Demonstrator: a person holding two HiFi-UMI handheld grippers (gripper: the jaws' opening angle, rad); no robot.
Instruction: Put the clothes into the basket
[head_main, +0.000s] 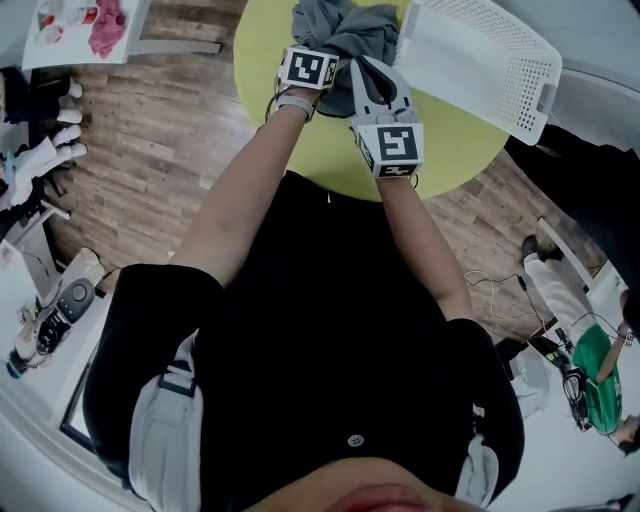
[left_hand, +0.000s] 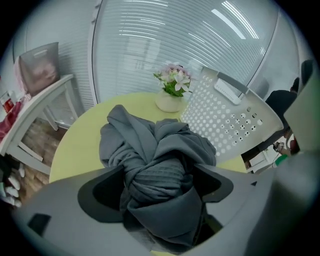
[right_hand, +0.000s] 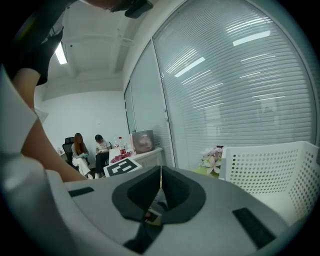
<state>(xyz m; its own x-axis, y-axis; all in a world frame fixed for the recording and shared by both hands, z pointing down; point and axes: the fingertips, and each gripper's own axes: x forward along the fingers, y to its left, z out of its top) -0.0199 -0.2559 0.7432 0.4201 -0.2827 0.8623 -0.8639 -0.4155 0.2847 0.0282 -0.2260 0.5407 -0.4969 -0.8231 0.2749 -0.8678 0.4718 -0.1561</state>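
A bundle of grey clothes (head_main: 345, 30) lies at the far side of the round yellow-green table (head_main: 270, 60). In the left gripper view the bundle (left_hand: 155, 165) fills the space between the wide-apart jaws of my left gripper (left_hand: 157, 187); the gripper is open around it. Its marker cube (head_main: 308, 68) shows at the cloth's near edge. My right gripper (head_main: 372, 75) is beside it, over the cloth's right part. Its jaws (right_hand: 160, 187) are shut, with nothing seen between them. The white perforated basket (head_main: 480, 60) stands tilted just right of the clothes.
A pot of flowers (left_hand: 171, 92) stands on the table behind the clothes, next to the basket (left_hand: 230, 120). A white shelf unit (left_hand: 45, 100) is at the left over wooden floor (head_main: 150, 130). Two people sit far back (right_hand: 87, 155).
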